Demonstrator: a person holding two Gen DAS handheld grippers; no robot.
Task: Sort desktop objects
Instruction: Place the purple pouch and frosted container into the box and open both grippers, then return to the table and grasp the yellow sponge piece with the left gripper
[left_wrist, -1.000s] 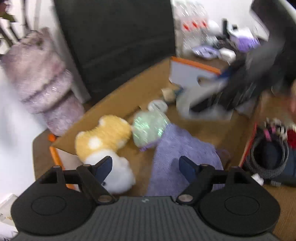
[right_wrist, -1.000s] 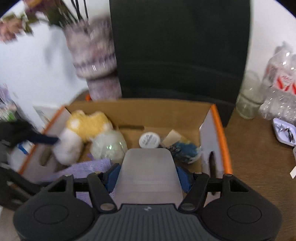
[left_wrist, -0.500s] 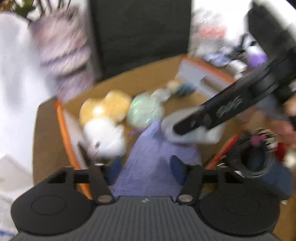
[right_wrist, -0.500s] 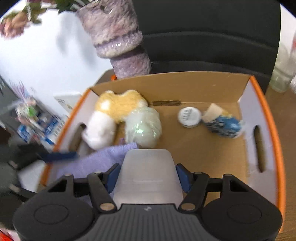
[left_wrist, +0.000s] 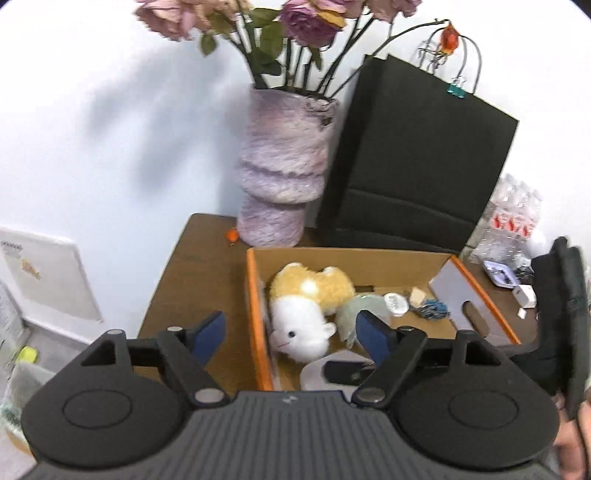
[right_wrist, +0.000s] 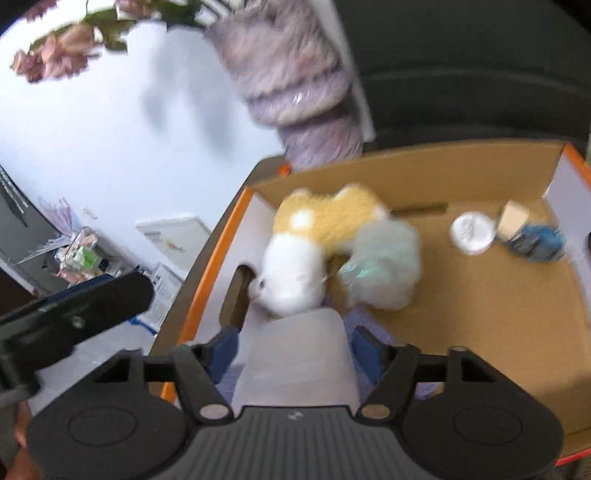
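An orange-edged cardboard box (left_wrist: 255, 306) (right_wrist: 480, 306) holds a yellow and white plush toy (left_wrist: 306, 302) (right_wrist: 314, 240), a pale green fluffy ball (left_wrist: 364, 312) (right_wrist: 384, 266), a round white tin (left_wrist: 396, 303) (right_wrist: 473, 232), a small blue item (left_wrist: 432, 308) (right_wrist: 535, 240) and a purple cloth (right_wrist: 364, 325). My right gripper (right_wrist: 295, 343) is shut on a grey-white flat case (right_wrist: 295, 365) low over the box's near left corner; the case also shows in the left wrist view (left_wrist: 317, 374). My left gripper (left_wrist: 291, 332) is open and empty above the box's left wall.
A furry purple vase (left_wrist: 284, 166) with dried flowers stands behind the box beside a black paper bag (left_wrist: 417, 166). Plastic bottles (left_wrist: 513, 214) and small items lie at the right. The wooden table (left_wrist: 192, 280) extends left of the box. White boards (left_wrist: 44, 273) lean below the wall.
My left gripper pulled back and up, away from the purple cloth, and opened wider. My right gripper carried the case leftward and lower into the box's near left corner.
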